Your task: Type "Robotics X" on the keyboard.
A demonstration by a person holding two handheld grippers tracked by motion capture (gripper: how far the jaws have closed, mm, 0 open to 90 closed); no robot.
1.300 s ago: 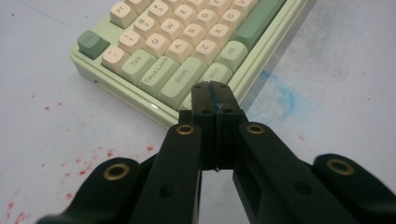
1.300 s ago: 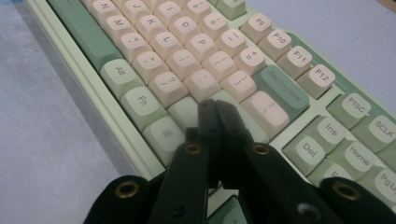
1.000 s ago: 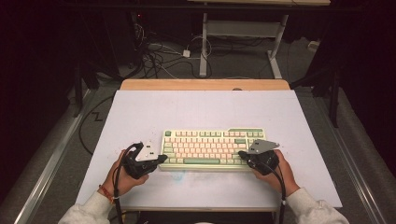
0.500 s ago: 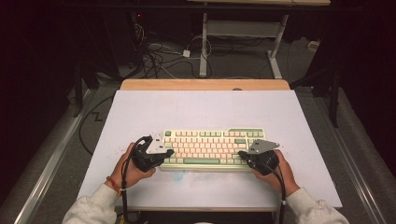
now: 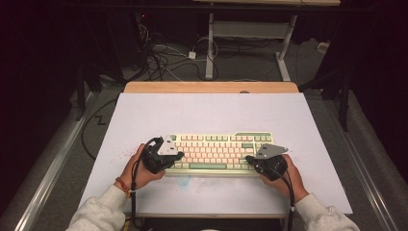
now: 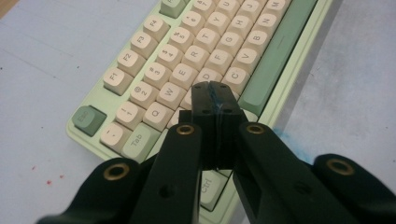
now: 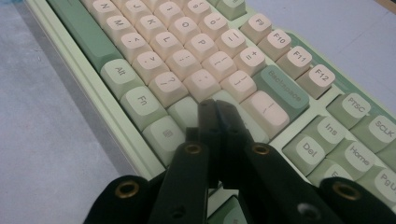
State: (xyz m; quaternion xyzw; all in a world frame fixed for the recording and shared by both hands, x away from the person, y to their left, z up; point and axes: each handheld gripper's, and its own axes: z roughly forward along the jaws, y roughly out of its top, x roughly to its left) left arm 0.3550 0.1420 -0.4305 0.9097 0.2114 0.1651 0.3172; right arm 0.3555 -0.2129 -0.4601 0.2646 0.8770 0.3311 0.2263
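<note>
A pale green keyboard [image 5: 219,150] with cream and green keys lies near the front of the white table top. My left gripper [image 5: 177,157] hovers over the keyboard's left end, its jaws pressed together with nothing between them; its own view has the tips [image 6: 214,88] above the keyboard [image 6: 187,60] around the S and D keys. At the right end my right gripper [image 5: 250,159] is shut too, empty, with its tips [image 7: 215,106] over the keyboard [image 7: 187,60] beside the right-hand shift area.
The white sheet [image 5: 211,115] covers the table, and a wooden strip [image 5: 211,87] runs along its far edge. Small red specks [image 5: 126,153] and a faint blue smear [image 5: 185,180] mark the sheet. Cables [image 5: 163,57] and desk legs [image 5: 210,48] stand on the floor beyond.
My left gripper has moved right, from beside the keyboard's left edge to over its left keys. The right gripper has stayed put.
</note>
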